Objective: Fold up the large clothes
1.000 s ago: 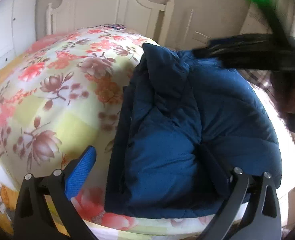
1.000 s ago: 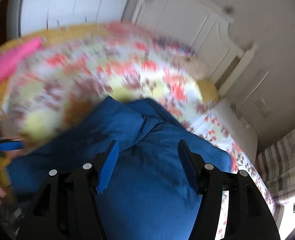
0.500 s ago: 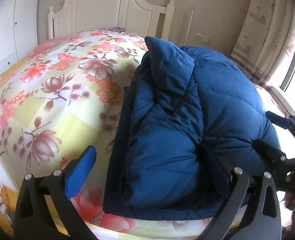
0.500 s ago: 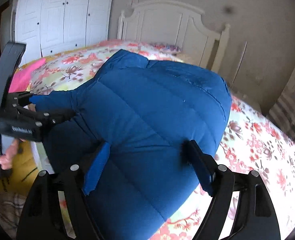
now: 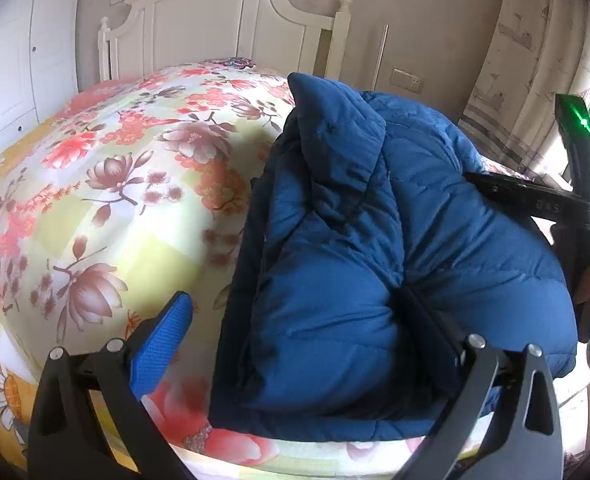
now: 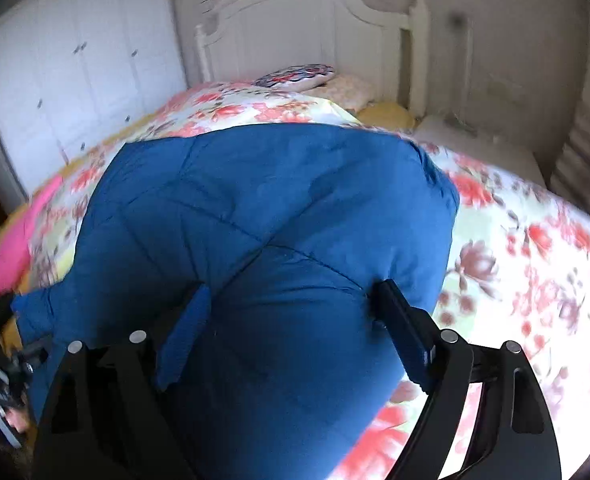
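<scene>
Centre-right of the left wrist frame, on floral bedspread (image 5: pixel 115 208): blue puffer jacket (image 5: pixel 375 272), bulky, soft, likely slippery; grasp hem or seams. Left gripper (image 5: pixel 307 340) wide, clamping nothing; right gripper (image 6: pixel 291 320) opening astride padding.

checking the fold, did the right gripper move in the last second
Yes. In the left wrist view the right gripper, earlier high beside the headboard, now sits lower at the blue jacket's right side, jaws opening around the padding.

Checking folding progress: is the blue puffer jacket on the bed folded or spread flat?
Folded. The blue quilted puffer jacket sits bunched in doubled layers on the floral bedspread, one panel lapped over another.
</scene>
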Demonstrator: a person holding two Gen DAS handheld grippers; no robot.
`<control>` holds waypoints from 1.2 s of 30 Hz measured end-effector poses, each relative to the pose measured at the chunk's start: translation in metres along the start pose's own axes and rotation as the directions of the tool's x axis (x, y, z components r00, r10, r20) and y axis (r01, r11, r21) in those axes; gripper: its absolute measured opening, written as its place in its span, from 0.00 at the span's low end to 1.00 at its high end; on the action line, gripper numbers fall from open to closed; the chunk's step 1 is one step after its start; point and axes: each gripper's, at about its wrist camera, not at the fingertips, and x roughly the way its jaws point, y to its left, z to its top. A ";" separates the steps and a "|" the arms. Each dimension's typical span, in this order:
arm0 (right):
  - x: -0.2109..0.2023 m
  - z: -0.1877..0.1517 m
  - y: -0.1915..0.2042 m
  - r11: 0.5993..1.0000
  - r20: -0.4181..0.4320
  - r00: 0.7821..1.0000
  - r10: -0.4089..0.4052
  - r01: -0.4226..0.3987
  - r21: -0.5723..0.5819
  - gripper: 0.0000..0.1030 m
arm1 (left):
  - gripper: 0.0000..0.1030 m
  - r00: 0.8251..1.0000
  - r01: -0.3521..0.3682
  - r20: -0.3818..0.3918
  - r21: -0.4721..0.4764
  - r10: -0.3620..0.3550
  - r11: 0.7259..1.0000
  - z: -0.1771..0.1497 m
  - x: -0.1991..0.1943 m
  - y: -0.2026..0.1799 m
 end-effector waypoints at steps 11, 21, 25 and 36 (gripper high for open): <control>-0.087 -0.058 0.010 0.987 0.060 0.993 0.097 -0.104 0.120 0.92 | 0.98 0.964 0.263 0.000 -0.174 -0.267 0.949 0.022 -0.027 0.038; -0.043 -0.083 -0.024 0.833 -0.035 0.908 0.417 -0.366 0.416 0.96 | 0.98 0.785 0.386 -0.362 -0.350 -0.503 0.854 0.065 0.078 0.056; -0.031 -0.089 -0.018 0.797 -0.045 0.880 0.472 -0.404 0.448 0.96 | 0.98 0.718 0.473 -0.352 -0.387 -0.601 0.792 0.062 0.090 0.066; -0.005 -0.078 -0.013 0.781 -0.048 0.864 0.501 -0.427 0.457 0.96 | 0.98 0.665 0.576 -0.307 -0.369 -0.681 0.729 0.048 0.080 0.062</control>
